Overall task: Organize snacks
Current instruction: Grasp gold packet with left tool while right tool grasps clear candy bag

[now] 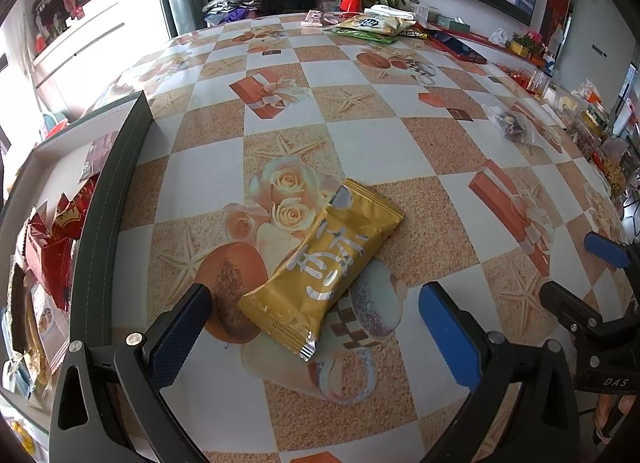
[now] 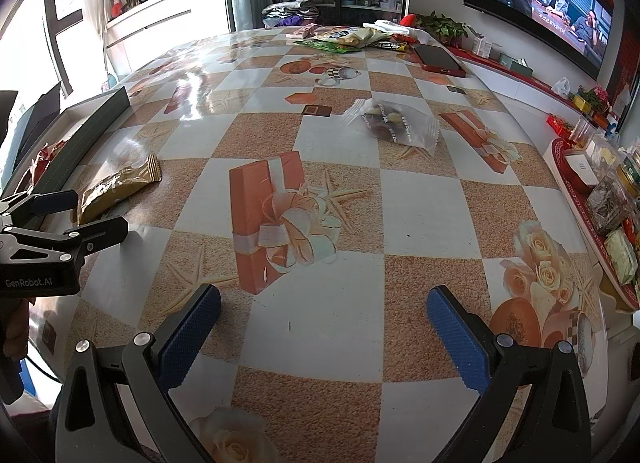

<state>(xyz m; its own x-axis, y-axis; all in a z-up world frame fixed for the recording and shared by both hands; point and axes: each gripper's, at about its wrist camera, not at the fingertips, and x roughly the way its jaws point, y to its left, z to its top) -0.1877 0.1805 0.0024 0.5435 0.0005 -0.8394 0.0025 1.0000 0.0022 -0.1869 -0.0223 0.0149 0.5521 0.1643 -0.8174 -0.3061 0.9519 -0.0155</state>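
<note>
A gold snack packet (image 1: 326, 259) lies flat on the patterned table, just ahead of and between the fingers of my open left gripper (image 1: 316, 319). It also shows in the right wrist view (image 2: 116, 187), with the left gripper (image 2: 76, 215) beside it. A dark-walled box (image 1: 116, 199) at the left holds red snack packets (image 1: 52, 247). My right gripper (image 2: 324, 323) is open and empty over bare table. A clear bag of small sweets (image 2: 394, 123) lies ahead of it.
A pile of snack bags (image 2: 344, 39) and a red phone (image 2: 440, 59) lie at the table's far end. A red tray (image 2: 580, 199) with jars and packets stands at the right edge. The right gripper (image 1: 592, 275) shows at the right of the left wrist view.
</note>
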